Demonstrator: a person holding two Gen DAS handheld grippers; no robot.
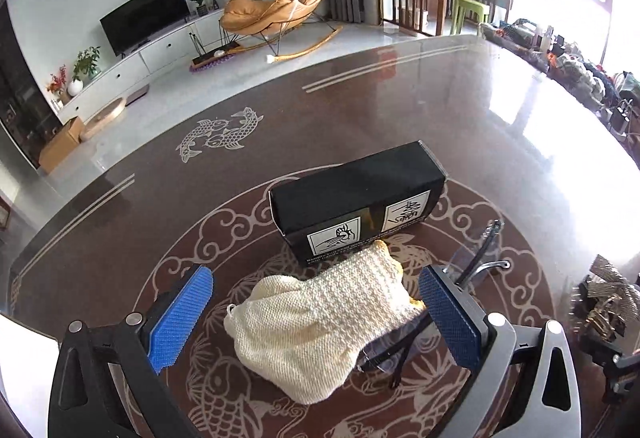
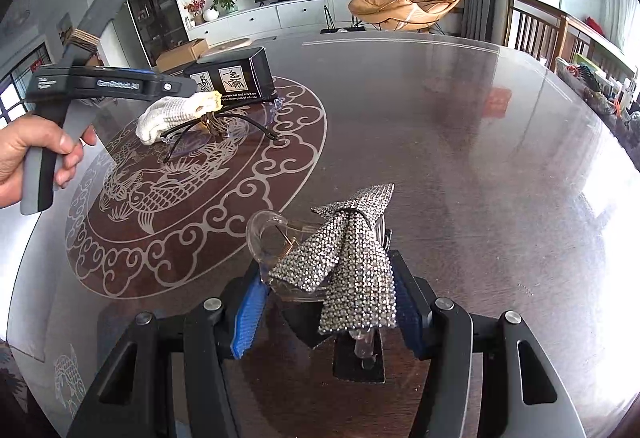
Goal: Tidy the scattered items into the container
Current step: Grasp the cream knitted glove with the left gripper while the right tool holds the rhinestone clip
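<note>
Gripping a rhinestone hair clip [image 2: 352,258], the right gripper [image 2: 326,314] is held over the table [image 2: 460,118]; the left gripper [image 1: 316,314], jaws wide and empty, is poised above the knitted cloth [image 1: 320,322]. No container is seen; one must be found.

My left claw [image 1: 316,314] pointed steeply downward, its two blue-padded fingers [image 1: 182,312] spread wide apart and pressing on nothing. From the right wrist view, a bare hand [image 2: 30,154] gripped that claw's handle at the left edge. My right claw [image 2: 326,312] also tilted downward, its blue pads standing roughly half apart at either side of a sparkly clip.
</note>
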